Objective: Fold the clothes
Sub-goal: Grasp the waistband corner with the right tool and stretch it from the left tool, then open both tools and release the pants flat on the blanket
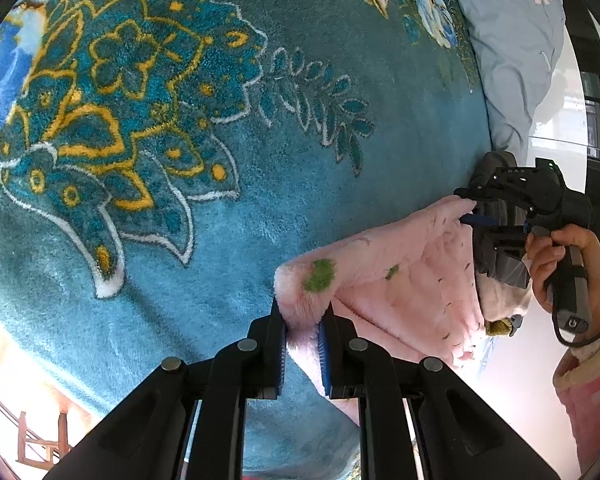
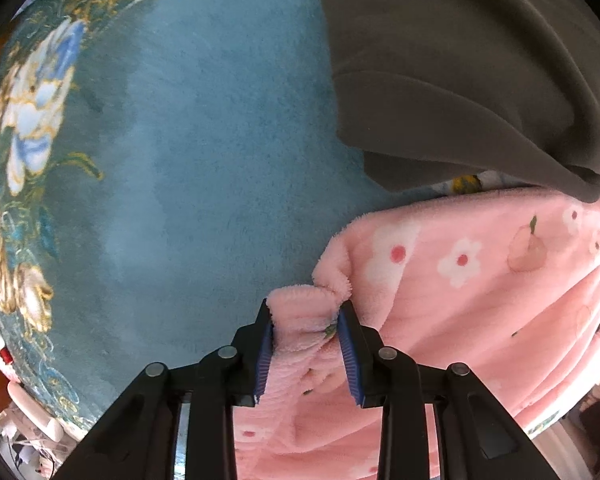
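Left gripper (image 1: 302, 320) fingers clamped on pink fleece garment (image 1: 412, 276); right gripper (image 2: 306, 320) fingers clamped on bunched garment edge; teal blanket (image 1: 260, 200) beneath.

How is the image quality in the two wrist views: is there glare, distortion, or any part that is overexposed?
Left wrist view: strong fisheye bending of the teal blanket; the lower left corner and the right edge are washed out by bright light, while the pink garment stays clear. Right wrist view: same curved distortion with dark corners, even light and no glare; the dark grey cloth shows little detail.
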A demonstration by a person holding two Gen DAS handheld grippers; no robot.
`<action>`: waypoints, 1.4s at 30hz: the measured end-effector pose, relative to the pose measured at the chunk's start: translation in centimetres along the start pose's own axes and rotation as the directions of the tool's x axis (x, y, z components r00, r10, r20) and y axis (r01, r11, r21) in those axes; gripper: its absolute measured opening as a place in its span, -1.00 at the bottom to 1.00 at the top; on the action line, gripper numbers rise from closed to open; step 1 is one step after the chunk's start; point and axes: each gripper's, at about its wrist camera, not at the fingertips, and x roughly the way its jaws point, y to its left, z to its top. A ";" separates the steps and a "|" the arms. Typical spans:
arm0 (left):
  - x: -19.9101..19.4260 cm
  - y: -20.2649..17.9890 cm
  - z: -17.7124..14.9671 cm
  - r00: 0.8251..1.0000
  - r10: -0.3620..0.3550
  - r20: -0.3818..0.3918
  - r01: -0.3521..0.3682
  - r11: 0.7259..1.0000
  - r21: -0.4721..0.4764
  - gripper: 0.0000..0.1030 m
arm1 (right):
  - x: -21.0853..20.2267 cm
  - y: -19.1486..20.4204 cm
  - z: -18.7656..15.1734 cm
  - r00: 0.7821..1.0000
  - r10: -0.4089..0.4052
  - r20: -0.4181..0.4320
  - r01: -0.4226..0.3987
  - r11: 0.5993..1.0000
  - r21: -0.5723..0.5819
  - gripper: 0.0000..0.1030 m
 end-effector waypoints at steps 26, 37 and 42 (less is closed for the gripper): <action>-0.6 0.2 0.8 0.998 0.011 0.063 -0.013 0.999 0.030 -0.76 | -0.3 3.5 -1.0 0.955 0.275 0.107 -0.260 0.956 -0.134 -0.33; -4.5 -2.4 1.3 0.991 0.094 0.098 -0.103 0.990 0.094 -0.47 | -8.5 -0.2 -3.3 0.897 0.394 0.202 -0.360 0.914 -0.188 0.10; -6.3 -7.4 3.0 0.986 0.098 0.134 -0.122 0.975 0.184 -0.45 | -12.4 -6.8 -5.6 0.875 0.415 0.248 -0.404 0.910 -0.099 0.13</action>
